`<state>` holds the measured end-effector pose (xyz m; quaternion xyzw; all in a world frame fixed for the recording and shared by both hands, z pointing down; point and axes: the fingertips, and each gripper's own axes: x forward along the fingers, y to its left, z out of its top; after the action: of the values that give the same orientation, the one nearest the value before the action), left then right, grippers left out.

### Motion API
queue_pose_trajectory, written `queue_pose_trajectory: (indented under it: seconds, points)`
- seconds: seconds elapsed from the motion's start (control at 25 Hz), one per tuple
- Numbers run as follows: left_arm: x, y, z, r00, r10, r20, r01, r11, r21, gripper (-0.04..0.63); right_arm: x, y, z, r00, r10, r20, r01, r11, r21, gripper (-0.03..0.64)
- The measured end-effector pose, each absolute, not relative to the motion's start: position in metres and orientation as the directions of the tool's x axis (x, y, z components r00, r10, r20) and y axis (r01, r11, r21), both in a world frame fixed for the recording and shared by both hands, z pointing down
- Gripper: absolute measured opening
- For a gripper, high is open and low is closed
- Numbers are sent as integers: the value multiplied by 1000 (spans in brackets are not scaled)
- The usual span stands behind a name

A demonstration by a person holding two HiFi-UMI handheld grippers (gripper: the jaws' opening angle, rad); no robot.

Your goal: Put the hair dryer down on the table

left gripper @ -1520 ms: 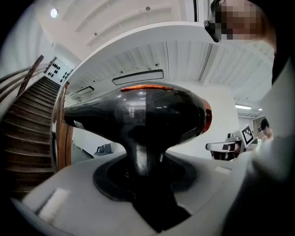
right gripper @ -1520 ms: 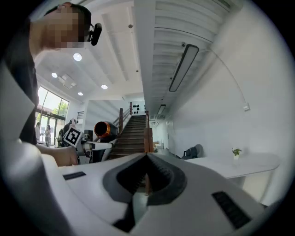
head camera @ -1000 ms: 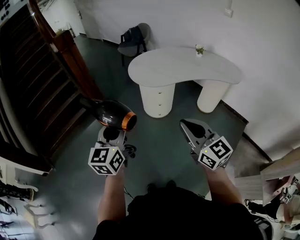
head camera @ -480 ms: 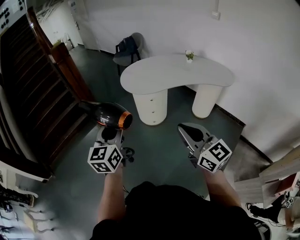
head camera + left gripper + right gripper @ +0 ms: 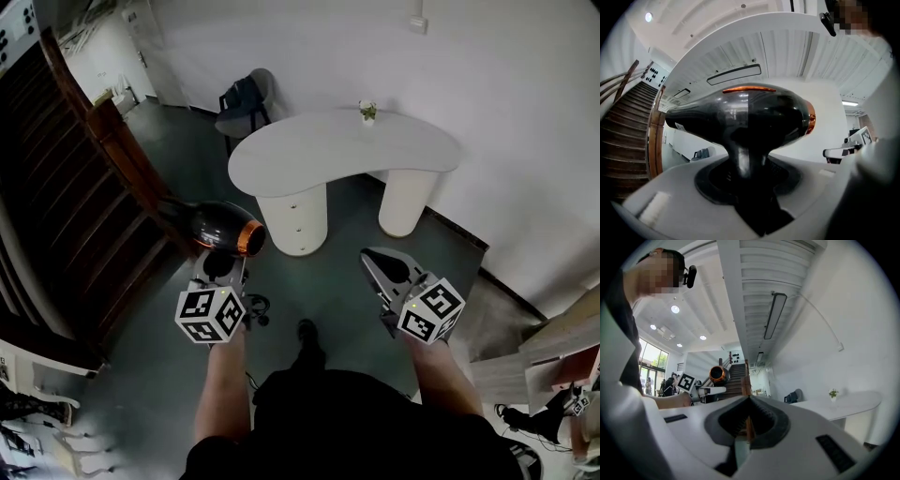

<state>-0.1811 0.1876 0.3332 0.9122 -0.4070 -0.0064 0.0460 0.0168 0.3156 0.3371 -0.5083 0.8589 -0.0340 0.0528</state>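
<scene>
Black hair dryer (image 5: 217, 228) with a copper nozzle ring, pinched by its handle in the left tool (image 5: 223, 270), level over the floor (image 5: 314, 286), well apart from the white table (image 5: 309, 159) ahead; right tool (image 5: 372, 257) pressed together on nothing. Likely to swivel or slip, heavy body above a narrow grip. Apt to roll off if released near the table's curved edge.
</scene>
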Motion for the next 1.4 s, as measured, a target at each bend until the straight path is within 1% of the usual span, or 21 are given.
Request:
queue_pose_trajectory:
  seconds: [0.2,0.4,0.64,0.88,1.12,1.4]
  points:
    - [-164,150,342,680,-733,23,-731,-675,99,167,26,281,345,-483,-875,-29,-868,483,-118,12]
    - [-151,98,349,689,-724,31,-723,-683,101,167,36,220,356,-491,-871,0,-864,487,-131,12]
    - [-141,12,365,696,-715,68,-717,-689,103,167,36,131,372,-508,-859,57,-855,495,-155,12]
    - [-139,-68,377,703,-709,67,-710,-690,141,167,32,53,378,-519,-847,116,-853,504,-136,12]
    - [-136,-118,371,703,-708,61,-707,-689,160,167,41,0,371,-512,-851,119,-858,497,-133,12]
    - [-111,-156,375,686,-722,87,-726,-672,145,167,57,-52,385,-566,-816,114,-820,545,-174,12]
